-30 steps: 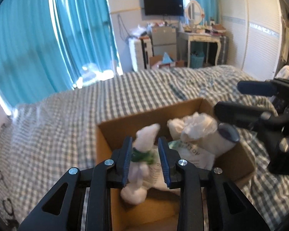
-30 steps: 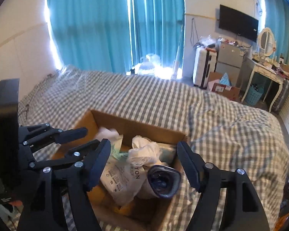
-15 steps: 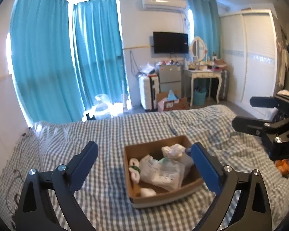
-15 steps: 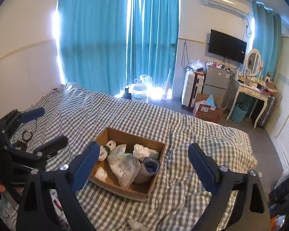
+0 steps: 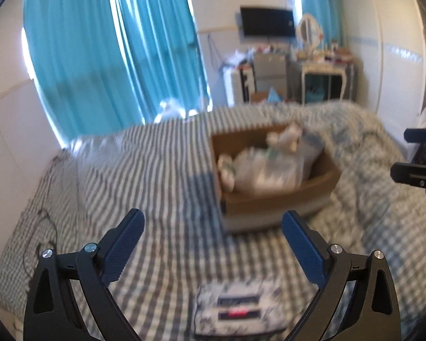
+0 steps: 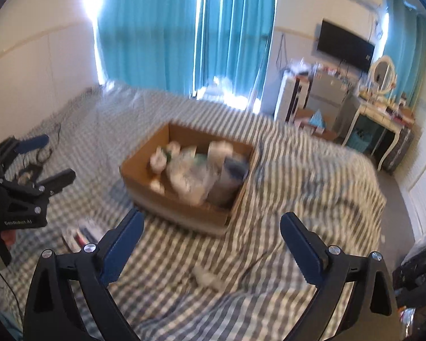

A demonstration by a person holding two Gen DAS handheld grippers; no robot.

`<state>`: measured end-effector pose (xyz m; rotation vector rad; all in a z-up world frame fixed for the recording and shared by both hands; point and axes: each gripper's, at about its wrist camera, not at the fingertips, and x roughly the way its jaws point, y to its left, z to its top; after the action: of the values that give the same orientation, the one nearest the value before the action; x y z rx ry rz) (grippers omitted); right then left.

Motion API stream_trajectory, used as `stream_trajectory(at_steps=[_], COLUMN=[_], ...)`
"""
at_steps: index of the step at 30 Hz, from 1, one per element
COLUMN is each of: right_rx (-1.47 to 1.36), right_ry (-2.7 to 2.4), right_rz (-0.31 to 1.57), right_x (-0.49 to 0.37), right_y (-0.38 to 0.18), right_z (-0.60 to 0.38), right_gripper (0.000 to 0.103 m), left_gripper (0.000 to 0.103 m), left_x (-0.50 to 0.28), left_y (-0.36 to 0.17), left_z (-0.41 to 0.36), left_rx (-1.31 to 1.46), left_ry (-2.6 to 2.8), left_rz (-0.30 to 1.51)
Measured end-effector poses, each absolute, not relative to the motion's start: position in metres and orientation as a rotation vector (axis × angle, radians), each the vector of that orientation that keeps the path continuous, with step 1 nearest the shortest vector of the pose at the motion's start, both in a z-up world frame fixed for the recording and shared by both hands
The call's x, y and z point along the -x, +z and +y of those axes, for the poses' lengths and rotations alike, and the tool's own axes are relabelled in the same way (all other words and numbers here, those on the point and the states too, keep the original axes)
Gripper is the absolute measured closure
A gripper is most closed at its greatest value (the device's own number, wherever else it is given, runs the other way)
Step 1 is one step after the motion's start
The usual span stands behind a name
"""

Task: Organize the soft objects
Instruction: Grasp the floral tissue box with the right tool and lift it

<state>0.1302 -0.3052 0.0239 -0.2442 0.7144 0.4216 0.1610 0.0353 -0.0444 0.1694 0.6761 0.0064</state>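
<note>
A brown cardboard box [image 5: 269,204] [image 6: 184,207] sits on the checked bed and holds several soft items: a white plush with a green scarf [image 6: 160,160], a clear plastic packet [image 5: 267,167] and a grey roll [image 6: 230,179]. My left gripper [image 5: 213,218] [image 6: 55,157] hangs open and empty, back from the box's near corner. My right gripper [image 6: 211,217] [image 5: 406,153] is pulled back too; its jaws are opening with nothing between them. A patterned packet [image 5: 238,309] [image 6: 79,234] lies on the bed under the left gripper. A small white soft thing [image 6: 210,280] lies below the right gripper.
The checked bedspread [image 5: 127,184] is rumpled at the right. A black cable [image 5: 42,227] lies near the bed's left edge. Teal curtains [image 6: 184,28], a wall television [image 5: 267,25], a dressing table [image 6: 383,113] and a white wardrobe [image 5: 383,56] stand beyond the bed.
Both grippers have drawn well back from the box and opened wide. The white plush that the left gripper held now lies in the box. The packet and small white thing have come into view.
</note>
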Motion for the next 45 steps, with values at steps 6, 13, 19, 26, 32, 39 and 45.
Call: stream_trajectory(at_steps=[6,13,19,26,32,39,45], right_rx=[0.256,0.351,0.379,0.374,0.396,0.362,0.306], right_ry=[0.518,0.739,0.842,0.859,0.829,0.741,0.626], right_rz=[0.809,0.856,0.957,1.026,0.998,0.899,0.825], right_x=[-0.125,-0.092,-0.086,-0.088,-0.084,-0.088,-0.1], right_y=[-0.043,-0.093,-0.135,-0.162,-0.159,-0.129,-0.101], right_z=[-0.282,-0.22,-0.176,-0.148,-0.148,-0.184,-0.238], right_gripper=[0.006,0.006,0.006,0.041,0.063,0.087,0.093], left_gripper=[0.004,0.004,0.004,0.004,0.004,0.004,0.004], left_x=[-0.145,-0.113,-0.117,-0.116,-0.117,-0.126,-0.143], left_y=[-0.101,-0.138,-0.147,-0.147,-0.139,-0.121,-0.113], left_z=[0.051,0.068,0.089,0.097,0.095,0.072,0.029], left_rx=[-0.141,-0.179,-0.114,-0.077,-0.052,-0.073,-0.106], left_ry=[0.082,0.173,0.193,0.191,0.191,0.156,0.077], left_rz=[0.804,0.878,0.92,0.914,0.916,0.879,0.865])
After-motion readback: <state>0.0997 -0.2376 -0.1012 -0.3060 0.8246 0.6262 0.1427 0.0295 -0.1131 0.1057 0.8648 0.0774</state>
